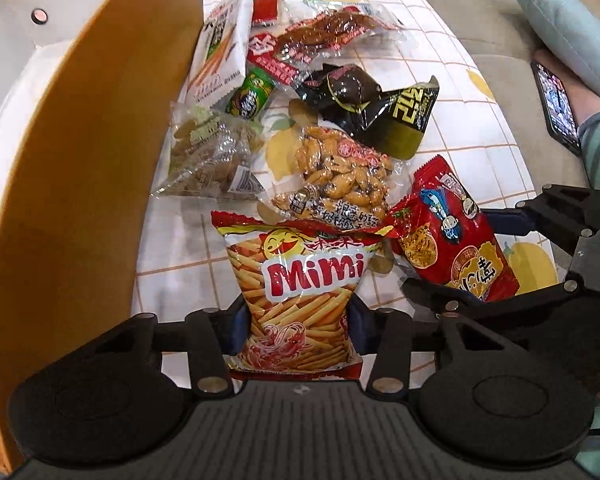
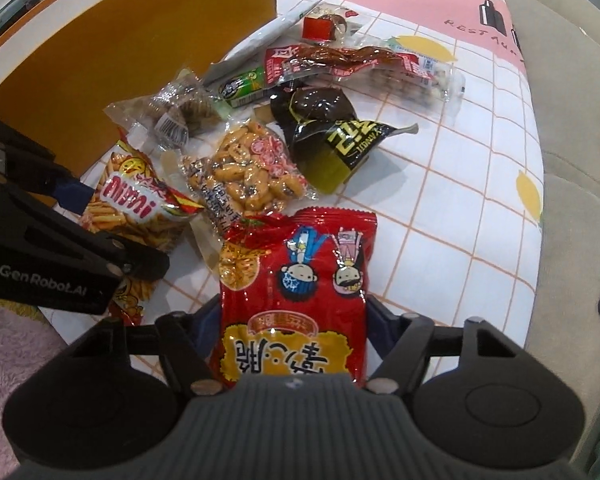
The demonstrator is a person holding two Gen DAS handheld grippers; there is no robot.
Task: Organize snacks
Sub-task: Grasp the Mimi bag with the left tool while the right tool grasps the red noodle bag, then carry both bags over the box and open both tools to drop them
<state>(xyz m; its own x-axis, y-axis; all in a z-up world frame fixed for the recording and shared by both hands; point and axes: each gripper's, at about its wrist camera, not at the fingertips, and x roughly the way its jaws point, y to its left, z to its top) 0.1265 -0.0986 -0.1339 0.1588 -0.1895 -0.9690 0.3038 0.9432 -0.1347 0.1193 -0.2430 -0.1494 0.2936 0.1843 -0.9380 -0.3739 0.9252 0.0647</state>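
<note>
A Mimi fries-stick bag (image 1: 300, 280) lies on the lemon-print tablecloth (image 1: 180, 248) at the near end of the snack pile. My left gripper (image 1: 296, 324) points down over it, and its blue pads press on the bag's two sides. To its right lies a red cartoon snack bag (image 2: 296, 280). My right gripper (image 2: 294, 324) straddles that bag's lower half, pads against both edges. Each gripper shows in the other's view: the right gripper (image 1: 463, 256) around the red bag (image 1: 455, 240), the left gripper (image 2: 116, 232) around the Mimi bag (image 2: 136, 208).
Behind lie a bag of coated peanuts (image 1: 339, 172), a black packet (image 1: 379, 108), a clear bag of brown pieces (image 1: 208, 152), a white packet (image 1: 220, 48) and red dried-meat packs (image 1: 323, 36). An orange curved wooden wall (image 1: 80, 160) rises at left. A phone (image 1: 555, 108) rests on the sofa at right.
</note>
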